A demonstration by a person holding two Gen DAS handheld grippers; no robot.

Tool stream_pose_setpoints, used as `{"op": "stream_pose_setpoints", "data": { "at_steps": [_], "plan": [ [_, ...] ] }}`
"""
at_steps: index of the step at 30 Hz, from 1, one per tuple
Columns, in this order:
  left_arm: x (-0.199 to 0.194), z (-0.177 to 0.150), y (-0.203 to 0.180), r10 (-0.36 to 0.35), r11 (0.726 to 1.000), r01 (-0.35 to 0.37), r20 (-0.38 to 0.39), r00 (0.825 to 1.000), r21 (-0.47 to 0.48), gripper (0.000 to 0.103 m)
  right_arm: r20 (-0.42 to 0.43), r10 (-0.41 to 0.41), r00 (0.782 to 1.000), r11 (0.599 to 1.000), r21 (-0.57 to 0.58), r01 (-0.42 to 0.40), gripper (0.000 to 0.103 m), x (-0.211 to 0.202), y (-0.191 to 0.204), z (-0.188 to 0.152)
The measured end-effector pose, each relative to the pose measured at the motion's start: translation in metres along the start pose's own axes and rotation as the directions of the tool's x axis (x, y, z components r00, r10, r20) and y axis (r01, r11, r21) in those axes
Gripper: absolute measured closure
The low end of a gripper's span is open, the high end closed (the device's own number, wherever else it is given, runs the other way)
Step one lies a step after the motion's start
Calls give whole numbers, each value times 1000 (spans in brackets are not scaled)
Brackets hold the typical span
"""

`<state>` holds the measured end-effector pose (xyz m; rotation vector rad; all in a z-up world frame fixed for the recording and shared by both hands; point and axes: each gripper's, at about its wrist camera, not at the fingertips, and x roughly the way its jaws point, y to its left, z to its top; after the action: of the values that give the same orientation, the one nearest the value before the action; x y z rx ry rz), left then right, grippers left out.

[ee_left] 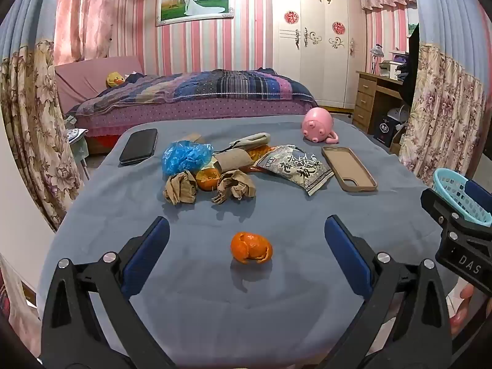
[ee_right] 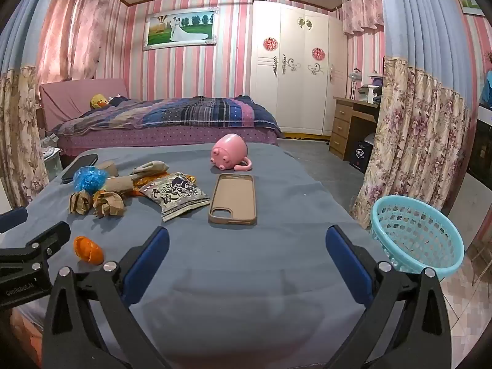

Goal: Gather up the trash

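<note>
An orange peel (ee_left: 251, 247) lies alone on the blue-grey tablecloth (ee_left: 215, 307), between and just beyond the wide-apart fingers of my left gripper (ee_left: 247, 233), which is open and touches nothing. Further back sits a heap of trash: two crumpled brown papers (ee_left: 236, 186), a blue plastic bag (ee_left: 184, 156), another orange peel (ee_left: 207, 178), a cardboard tube (ee_left: 232, 160) and a snack packet (ee_left: 293, 167). My right gripper (ee_right: 247, 243) is open over bare cloth (ee_right: 233, 292), with the lone peel (ee_right: 87, 250) to its left. A turquoise basket (ee_right: 416, 235) stands at the table's right edge.
A tan phone case (ee_right: 232, 198), a pink pig mug (ee_right: 229, 152) on its side and a black phone (ee_left: 139, 146) also lie on the table. Behind are a bed (ee_left: 196, 98), a white wardrobe (ee_left: 316, 40), a wooden desk (ee_left: 373, 98) and flowered curtains either side.
</note>
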<state>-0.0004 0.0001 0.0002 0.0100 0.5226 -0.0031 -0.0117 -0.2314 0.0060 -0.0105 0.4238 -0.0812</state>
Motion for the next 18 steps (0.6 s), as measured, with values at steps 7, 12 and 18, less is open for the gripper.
{"op": "stream_pose_setpoints", "data": {
  "at_steps": [7,12,18],
  "plan": [
    [0,0,0,-3,1000,3,-10,1000,-6,5,-4,0,1000,1000,1,0,4,1,0,0],
    [-2,2,-2,-5,1000,5,-6,1000,-5,5,4,-3,1000,1000,-5,3,4,-1,1,0],
    [0,2,-4,-8,1000,8,-7,1000,-10,5,2,-3,1000,1000,-5,3,4,0,1,-1]
  ]
}}
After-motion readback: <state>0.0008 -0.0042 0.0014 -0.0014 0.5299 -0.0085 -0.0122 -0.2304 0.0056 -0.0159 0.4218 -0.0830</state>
